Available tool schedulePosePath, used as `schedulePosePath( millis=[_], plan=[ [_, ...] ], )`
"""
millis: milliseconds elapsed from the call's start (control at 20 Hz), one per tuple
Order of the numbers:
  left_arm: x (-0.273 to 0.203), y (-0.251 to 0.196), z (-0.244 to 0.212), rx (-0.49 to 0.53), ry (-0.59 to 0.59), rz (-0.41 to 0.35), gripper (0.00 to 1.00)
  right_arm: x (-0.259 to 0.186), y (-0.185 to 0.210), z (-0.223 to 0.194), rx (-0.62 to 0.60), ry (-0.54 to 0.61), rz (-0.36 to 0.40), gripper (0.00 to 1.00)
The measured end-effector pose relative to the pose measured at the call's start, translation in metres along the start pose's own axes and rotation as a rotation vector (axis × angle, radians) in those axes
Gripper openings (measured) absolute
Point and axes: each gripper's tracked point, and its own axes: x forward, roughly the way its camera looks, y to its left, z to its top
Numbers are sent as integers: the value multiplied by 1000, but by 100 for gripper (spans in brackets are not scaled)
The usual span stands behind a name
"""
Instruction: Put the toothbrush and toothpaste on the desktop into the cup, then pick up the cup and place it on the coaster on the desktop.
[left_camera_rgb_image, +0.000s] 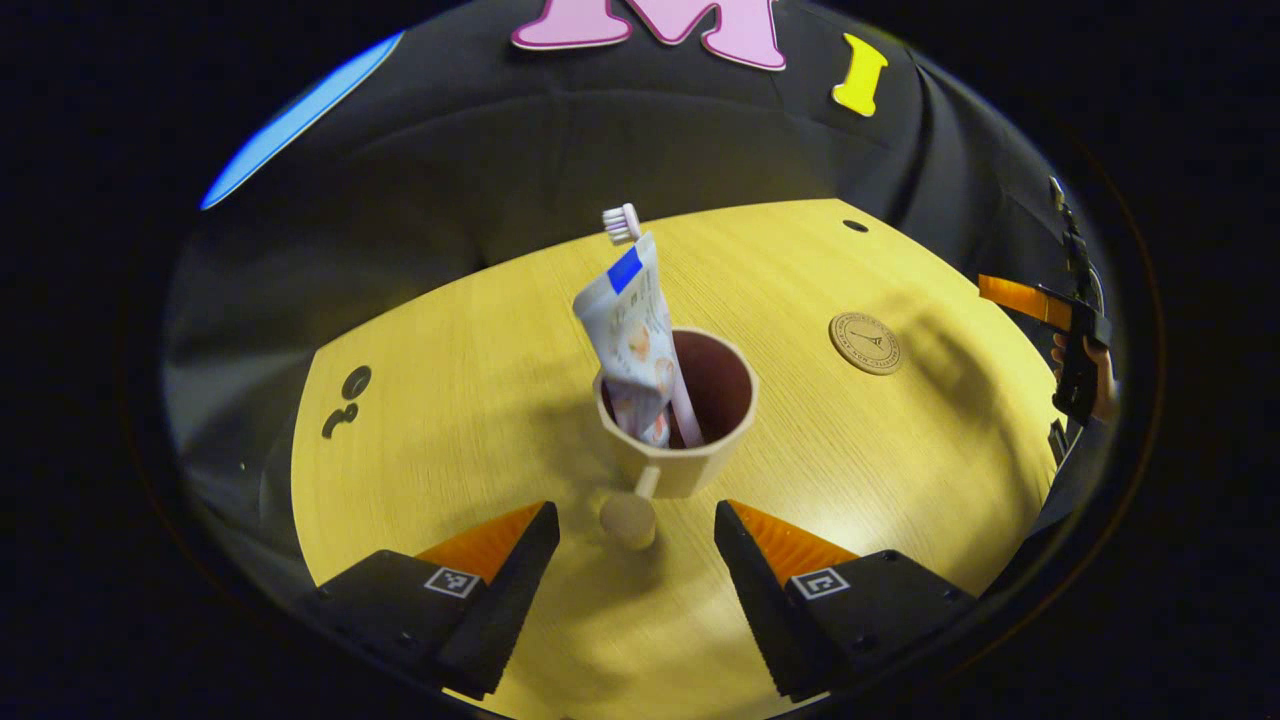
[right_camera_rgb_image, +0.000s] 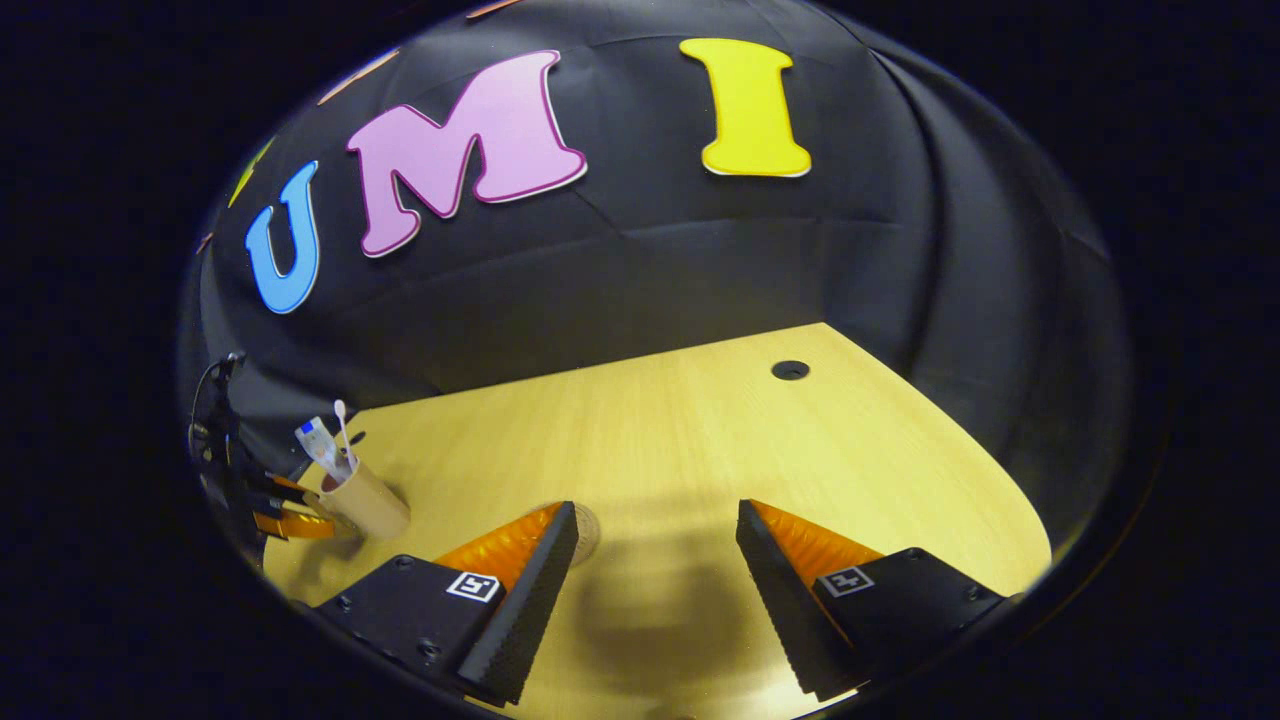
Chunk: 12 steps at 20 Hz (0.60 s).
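- Left gripper view: the left tool (left_camera_rgb_image: 636, 545) sits at 6 o'clock, fingers spread wide, holding nothing.
- One cup (left_camera_rgb_image: 685, 440) stands upright on the desk (left_camera_rgb_image: 450, 420) just beyond the fingertips, near the centre of the view. Its handle (left_camera_rgb_image: 632, 512) points back into the gap between the fingers without touching either.
- One toothpaste tube (left_camera_rgb_image: 628, 330) and one toothbrush (left_camera_rgb_image: 624, 222) stand in the cup, leaning toward 11 o'clock, bristles uppermost.
- One round coaster (left_camera_rgb_image: 865, 343) lies flat at 2 o'clock from the cup, well apart from it, with nothing on it.
- At 3 o'clock, at the view's edge, the right tool (left_camera_rgb_image: 1040, 305) shows with part of a hand (left_camera_rgb_image: 1095, 375) behind it.
- Right gripper view: the right tool (right_camera_rgb_image: 658, 540) at 6 o'clock has its fingers spread, holding nothing, above bare desk.
- In that view the cup (right_camera_rgb_image: 368, 500) with tube and brush stands at 8 o'clock, the left tool (right_camera_rgb_image: 285, 520) just beside it. The coaster's edge (right_camera_rgb_image: 588, 525) peeks out beside the left finger.
- Progress, as I judge it: the first half looks done, since brush and paste are both in the cup. What is left is to grip the cup, lift it and set it on the coaster.
- The left tool looks lined up on the handle, so closing on it seems the next step.
- Count: one cup, one toothbrush, one tube, one coaster, two tools.
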Motion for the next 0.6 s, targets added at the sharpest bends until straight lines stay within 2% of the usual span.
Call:
schedulePosePath(
  millis=[50,150,250,300,400,600],
  plan=[
    [5,5,3,41,29,12,96,-6,-14,-5,3,11,-20,98],
    [13,-1,3,101,94,-29,88,-21,-35,-17,28,38,-52,98],
    [22,-7,0,126,147,-63,85,-35,-51,-28,71,64,-75,98],
    [25,-9,1,121,167,-72,84,-39,-56,-31,90,74,-87,98],
    [30,-19,0,83,199,-112,74,-51,-71,-40,111,87,-117,98],
    [37,-26,-5,45,254,-109,64,-67,-86,-46,143,103,-148,98]
  ],
)
